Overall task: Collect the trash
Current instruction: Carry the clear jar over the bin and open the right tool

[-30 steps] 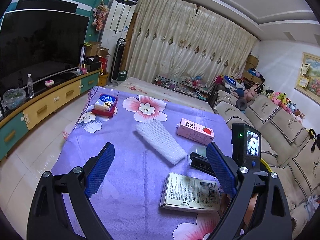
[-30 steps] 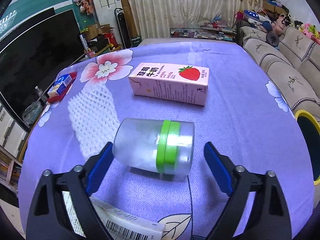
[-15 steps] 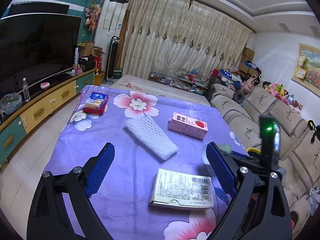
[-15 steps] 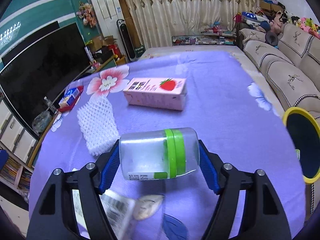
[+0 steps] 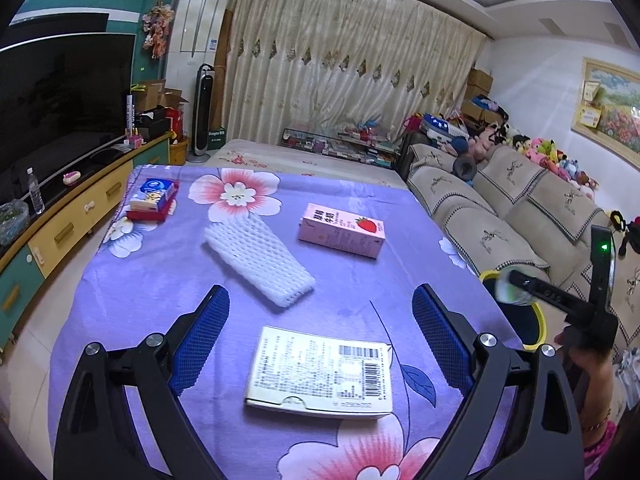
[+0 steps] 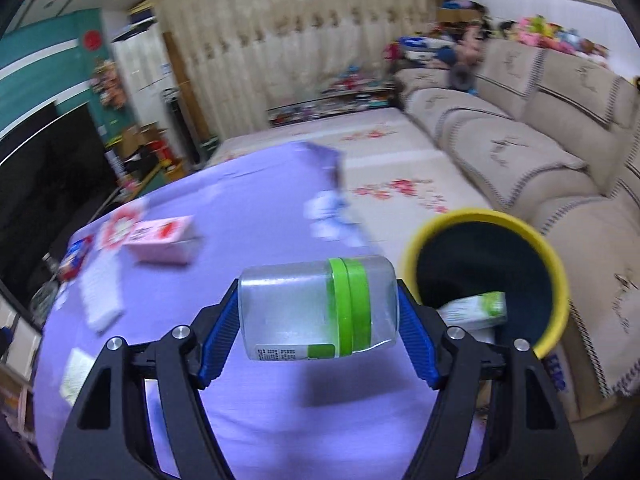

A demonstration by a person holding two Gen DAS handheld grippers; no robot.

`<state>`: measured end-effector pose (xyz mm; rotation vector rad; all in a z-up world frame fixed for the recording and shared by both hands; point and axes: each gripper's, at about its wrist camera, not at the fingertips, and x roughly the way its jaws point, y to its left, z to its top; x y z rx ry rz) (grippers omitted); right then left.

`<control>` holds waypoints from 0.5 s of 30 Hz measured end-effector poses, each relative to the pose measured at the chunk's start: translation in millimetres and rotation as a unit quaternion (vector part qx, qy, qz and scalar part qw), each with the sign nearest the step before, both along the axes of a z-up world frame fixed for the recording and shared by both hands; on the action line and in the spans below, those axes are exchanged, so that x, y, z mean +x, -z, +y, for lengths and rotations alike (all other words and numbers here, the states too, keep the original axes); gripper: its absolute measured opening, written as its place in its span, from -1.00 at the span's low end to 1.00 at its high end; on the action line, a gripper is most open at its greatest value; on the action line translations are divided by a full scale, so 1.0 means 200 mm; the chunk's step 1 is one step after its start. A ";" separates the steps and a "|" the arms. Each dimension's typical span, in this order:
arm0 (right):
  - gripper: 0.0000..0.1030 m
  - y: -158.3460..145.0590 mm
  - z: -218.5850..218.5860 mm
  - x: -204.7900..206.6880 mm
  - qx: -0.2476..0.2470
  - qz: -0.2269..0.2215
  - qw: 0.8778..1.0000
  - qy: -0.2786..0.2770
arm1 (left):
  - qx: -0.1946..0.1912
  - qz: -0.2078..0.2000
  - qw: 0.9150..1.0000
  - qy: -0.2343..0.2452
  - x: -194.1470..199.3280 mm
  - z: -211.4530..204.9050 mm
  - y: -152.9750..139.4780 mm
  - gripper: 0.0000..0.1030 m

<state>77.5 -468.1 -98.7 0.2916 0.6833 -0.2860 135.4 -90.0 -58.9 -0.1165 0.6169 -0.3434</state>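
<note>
Both tongs are in my views: my right gripper (image 6: 318, 336) is clamped on a clear plastic jar (image 6: 318, 307) with a green band, held sideways between the blue pads (image 6: 416, 344) and lifted off the purple flowered cloth (image 6: 248, 408). Just right of the jar sits the yellow-rimmed bin (image 6: 554, 264), beside the table edge and in front of the beige sofa (image 6: 540, 152); a green-and-white carton (image 6: 474, 310) lies inside it. This view is blurred, so I can't read the jar's label.

My left gripper (image 5: 320, 344) hangs over the near part of the table with its jaws spread wide and nothing between them. Below it, near me, a flat white box (image 5: 320, 372) with a barcode lies on the cloth. Farther off, a white foam net sleeve (image 5: 258, 264) lies at a slant, and right of it a pink strawberry milk carton (image 5: 342, 230) rests on its side. At the far left corner I see a blue packet (image 5: 154, 192) on a red tray (image 5: 150, 214). From this side the right tool (image 5: 576, 304) shows at the right edge, over the bin's rim.
</note>
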 end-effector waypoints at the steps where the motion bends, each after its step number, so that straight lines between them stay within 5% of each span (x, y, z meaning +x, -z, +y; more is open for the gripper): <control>1: 0.34 0.01 -0.07 -0.02 -0.002 0.003 1.000 0.016 | 0.002 0.001 1.000 0.001 0.00 -0.01 0.01 0.78; 8: 0.34 0.20 -0.51 -0.04 0.004 0.050 0.994 0.095 | 0.016 0.013 1.000 0.006 0.04 -0.11 0.04 0.78; 15: 0.35 0.36 -0.70 0.02 0.025 0.082 0.989 0.118 | 0.031 0.017 0.999 0.016 0.05 -0.20 0.05 0.78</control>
